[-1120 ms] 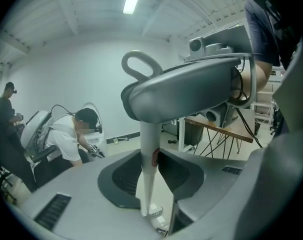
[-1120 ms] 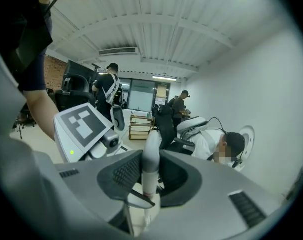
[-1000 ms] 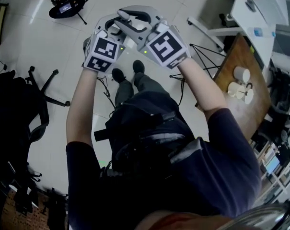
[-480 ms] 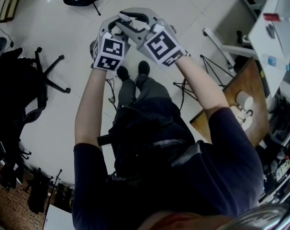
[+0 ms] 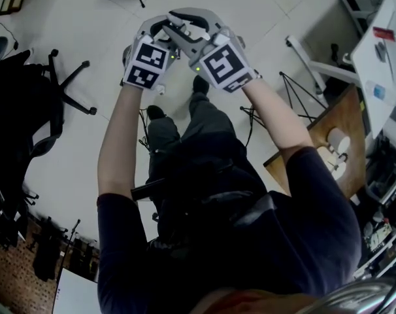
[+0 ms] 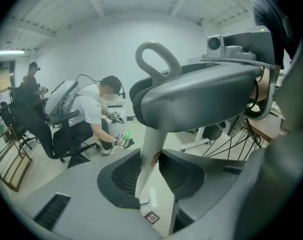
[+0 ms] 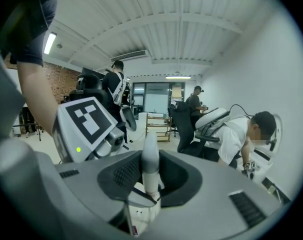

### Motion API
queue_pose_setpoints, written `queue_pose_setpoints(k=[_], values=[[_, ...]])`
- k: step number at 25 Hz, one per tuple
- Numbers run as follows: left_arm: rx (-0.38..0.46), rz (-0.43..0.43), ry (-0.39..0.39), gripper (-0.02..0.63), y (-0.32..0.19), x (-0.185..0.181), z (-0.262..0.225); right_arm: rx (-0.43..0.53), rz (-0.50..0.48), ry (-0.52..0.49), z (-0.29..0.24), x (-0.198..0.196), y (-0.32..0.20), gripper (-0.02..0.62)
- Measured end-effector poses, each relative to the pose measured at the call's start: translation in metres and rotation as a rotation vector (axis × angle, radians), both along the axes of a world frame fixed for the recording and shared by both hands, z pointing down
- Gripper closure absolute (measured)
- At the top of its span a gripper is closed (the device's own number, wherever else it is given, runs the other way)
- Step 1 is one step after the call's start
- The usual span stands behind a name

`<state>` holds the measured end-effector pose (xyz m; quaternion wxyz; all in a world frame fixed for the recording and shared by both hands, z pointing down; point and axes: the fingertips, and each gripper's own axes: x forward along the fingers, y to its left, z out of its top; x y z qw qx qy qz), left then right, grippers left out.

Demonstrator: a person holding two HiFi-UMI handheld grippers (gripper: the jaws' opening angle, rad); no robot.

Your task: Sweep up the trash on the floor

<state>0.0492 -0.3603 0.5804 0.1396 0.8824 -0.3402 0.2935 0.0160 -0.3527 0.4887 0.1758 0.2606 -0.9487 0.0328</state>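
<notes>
- Both arms have sunk toward the glossy pale floor (image 5: 77, 146), and the person's feet have stepped apart; sweeping looks about to begin.
- Grey hand-held left gripper (image 6: 151, 164), jaws just eased slightly wider, grips a slim white pole (image 6: 141, 186).
- Matching right gripper (image 7: 151, 175) clamps a white handle (image 7: 150, 151).
- Small dark square wrapper (image 6: 151, 217), the trash, lies beside the pole's lower tip.
- Broom head unseen; whether one pole or two, unclear.

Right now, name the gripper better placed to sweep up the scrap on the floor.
Probably the left gripper: its jaws, just eased wider round the white handle, look down at the scrap. The right gripper looks across the room.
</notes>
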Motion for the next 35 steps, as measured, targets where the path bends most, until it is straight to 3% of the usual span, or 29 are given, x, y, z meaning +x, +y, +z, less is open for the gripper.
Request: queue_pose_setpoints(k=[3, 8, 13, 17, 22, 27, 35], values=[[-0.026, 0.018, 0.054, 0.494, 0.006, -0.005, -0.001, -0.001, 0.033, 0.004, 0.000, -0.008, 0.004, 0.480], [-0.036, 0.118, 0.141, 0.494, 0.018, -0.034, 0.003, 0.025, 0.082, 0.035, 0.005, -0.043, 0.012, 0.480], [-0.112, 0.263, 0.256, 0.476, 0.046, -0.063, 0.003, 0.008, 0.251, 0.089, 0.006, -0.075, 0.035, 0.480], [-0.180, 0.348, 0.298, 0.468, 0.073, -0.088, 0.007, -0.013, 0.376, 0.107, 0.011, -0.099, 0.059, 0.480], [-0.250, 0.411, 0.284, 0.463, 0.099, -0.094, 0.022, -0.049, 0.430, 0.129, 0.025, -0.107, 0.083, 0.480], [-0.287, 0.387, 0.319, 0.457, 0.102, -0.105, 0.025, -0.083, 0.410, 0.129, 0.030, -0.118, 0.087, 0.479], [-0.318, 0.422, 0.201, 0.457, 0.110, -0.122, 0.031, -0.143, 0.394, 0.118, 0.039, -0.138, 0.096, 0.476]])
